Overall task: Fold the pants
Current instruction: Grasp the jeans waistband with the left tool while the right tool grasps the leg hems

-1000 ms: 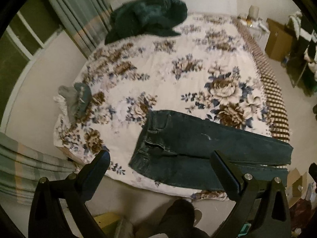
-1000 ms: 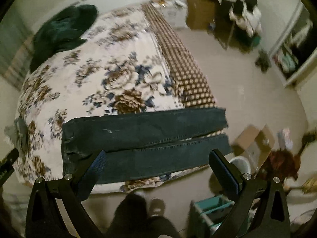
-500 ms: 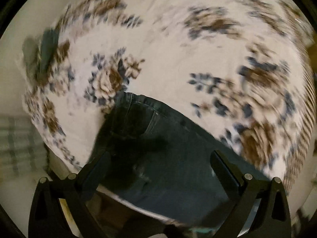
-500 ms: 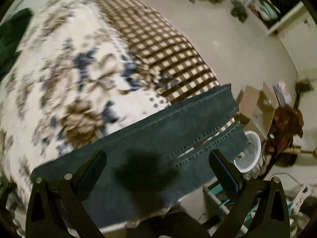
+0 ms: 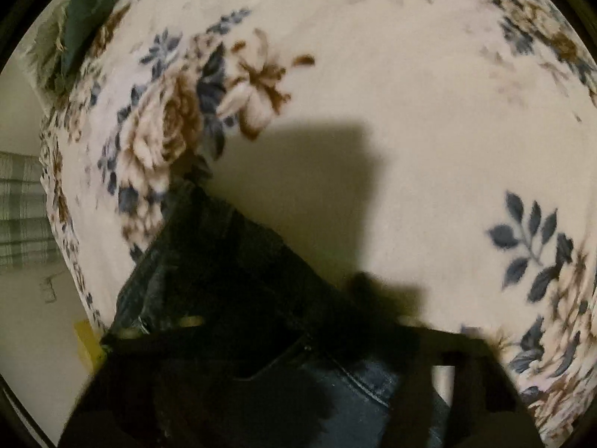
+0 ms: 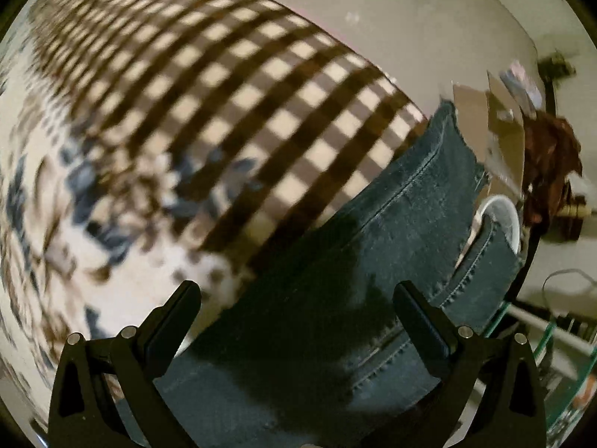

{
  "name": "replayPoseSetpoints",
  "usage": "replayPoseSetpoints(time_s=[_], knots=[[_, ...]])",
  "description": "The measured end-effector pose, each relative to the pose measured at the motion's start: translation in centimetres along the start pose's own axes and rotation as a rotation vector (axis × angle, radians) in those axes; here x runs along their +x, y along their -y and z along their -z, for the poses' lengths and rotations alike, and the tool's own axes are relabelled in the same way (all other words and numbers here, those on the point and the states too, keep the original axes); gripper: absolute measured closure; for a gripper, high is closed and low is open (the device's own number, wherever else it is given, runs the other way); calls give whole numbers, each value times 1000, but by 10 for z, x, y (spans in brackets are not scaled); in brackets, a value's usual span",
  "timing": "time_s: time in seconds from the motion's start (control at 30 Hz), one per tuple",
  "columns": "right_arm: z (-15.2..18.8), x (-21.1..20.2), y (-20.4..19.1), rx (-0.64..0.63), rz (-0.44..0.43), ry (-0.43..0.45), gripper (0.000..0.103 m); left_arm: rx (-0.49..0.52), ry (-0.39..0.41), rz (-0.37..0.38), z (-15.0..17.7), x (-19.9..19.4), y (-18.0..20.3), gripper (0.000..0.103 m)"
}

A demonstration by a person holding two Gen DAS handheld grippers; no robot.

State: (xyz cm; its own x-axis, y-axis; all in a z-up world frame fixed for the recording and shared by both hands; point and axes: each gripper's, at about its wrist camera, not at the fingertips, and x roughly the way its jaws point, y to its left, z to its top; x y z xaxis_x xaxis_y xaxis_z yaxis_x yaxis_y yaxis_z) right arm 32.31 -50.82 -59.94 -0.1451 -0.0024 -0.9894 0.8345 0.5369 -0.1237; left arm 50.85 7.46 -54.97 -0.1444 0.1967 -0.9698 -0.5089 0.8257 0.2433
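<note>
Dark blue jeans lie flat along the near edge of a bed. In the left wrist view the waist end [image 5: 231, 283] fills the lower middle, dark in shadow. My left gripper [image 5: 291, 328] sits low over it; its fingers are blurred and shadowed, so open or shut is unclear. In the right wrist view the two legs [image 6: 391, 231] run to the right, hems overhanging the bed edge. My right gripper [image 6: 296, 298] is open, its fingers spread just above the legs.
The bed has a floral cover [image 5: 410, 74] and a brown checked strip [image 6: 224, 74] on the right side. A green garment [image 5: 86, 22] lies at the far left. A cardboard box [image 6: 496, 112], a white bucket [image 6: 503, 216] and a glass shelf [image 6: 552, 354] stand on the floor.
Both grippers have dropped from high above the bed to just over the jeans, the left at the waist, the right at the lower legs. The jeans have not moved.
</note>
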Motion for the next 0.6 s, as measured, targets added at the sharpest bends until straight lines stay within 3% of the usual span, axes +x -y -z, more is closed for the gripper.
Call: replayPoseSetpoints(time_s=[0.13, 0.2, 0.27, 0.3, 0.33, 0.37, 0.6], knots=[[-4, 21, 13, 77, -26, -64, 1, 7, 55, 58, 15, -14, -11, 81], [-2, 28, 18, 100, -43, -89, 15, -4, 77, 108, 22, -25, -22, 84], [4, 34, 22, 113, -83, -116, 45, -19, 96, 158, 29, -38, -36, 85], [6, 35, 24, 112, -108, -122, 55, -27, 105, 183, 33, -46, -42, 86], [10, 33, 24, 105, -131, -116, 77, -30, 115, 201, 36, -53, -49, 86], [14, 29, 26, 101, -149, -104, 90, -30, 124, 217, 41, -60, -55, 87], [67, -34, 41, -7, -199, 14, 94, -50, 195, 330, 100, -97, -116, 91]])
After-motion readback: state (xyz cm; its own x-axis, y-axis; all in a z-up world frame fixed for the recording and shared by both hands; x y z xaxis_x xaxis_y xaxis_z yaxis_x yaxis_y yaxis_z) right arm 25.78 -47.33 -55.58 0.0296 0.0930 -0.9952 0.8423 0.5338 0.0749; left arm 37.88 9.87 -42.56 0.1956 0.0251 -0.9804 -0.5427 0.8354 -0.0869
